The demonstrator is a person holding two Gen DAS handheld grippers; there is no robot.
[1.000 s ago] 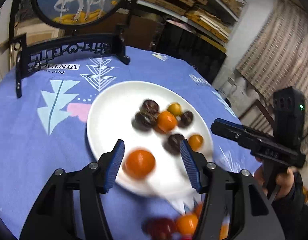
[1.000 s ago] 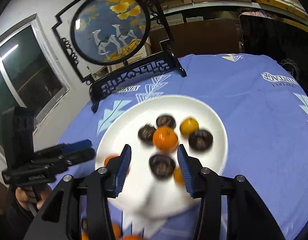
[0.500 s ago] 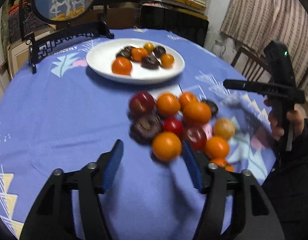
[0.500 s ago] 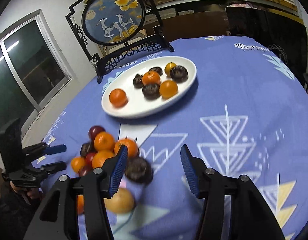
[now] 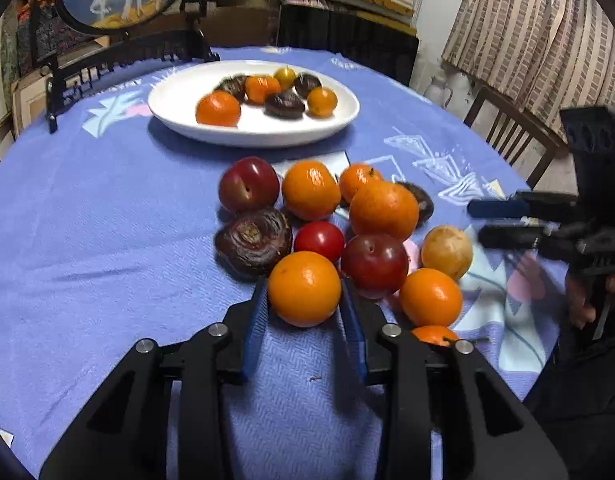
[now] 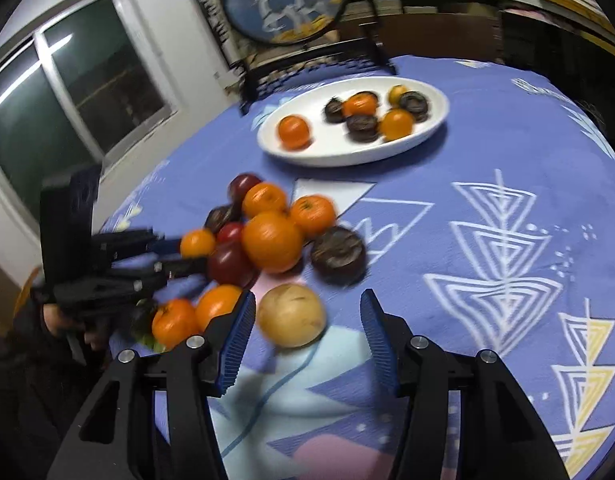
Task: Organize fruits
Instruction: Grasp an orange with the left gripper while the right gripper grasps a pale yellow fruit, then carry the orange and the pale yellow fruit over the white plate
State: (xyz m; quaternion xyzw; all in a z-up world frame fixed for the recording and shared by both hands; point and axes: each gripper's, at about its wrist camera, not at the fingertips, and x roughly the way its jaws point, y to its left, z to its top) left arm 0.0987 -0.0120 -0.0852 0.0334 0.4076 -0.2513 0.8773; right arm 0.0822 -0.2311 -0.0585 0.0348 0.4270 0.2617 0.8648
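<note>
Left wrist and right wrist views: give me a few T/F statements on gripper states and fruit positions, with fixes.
1. The left gripper has an orange between its fingers. True.
2. The right gripper is shut on the yellowish fruit. False: it is open, with the fruit between the fingers and a gap on the right side.
3. The white plate holds only oranges. False: dark fruits lie there too.
4. A loose fruit pile sits on the blue tablecloth, off the plate. True.

Glossy white plate (image 5: 187, 120), matt woven tablecloth (image 5: 107, 220), smooth shiny oranges (image 5: 304, 289).
</note>
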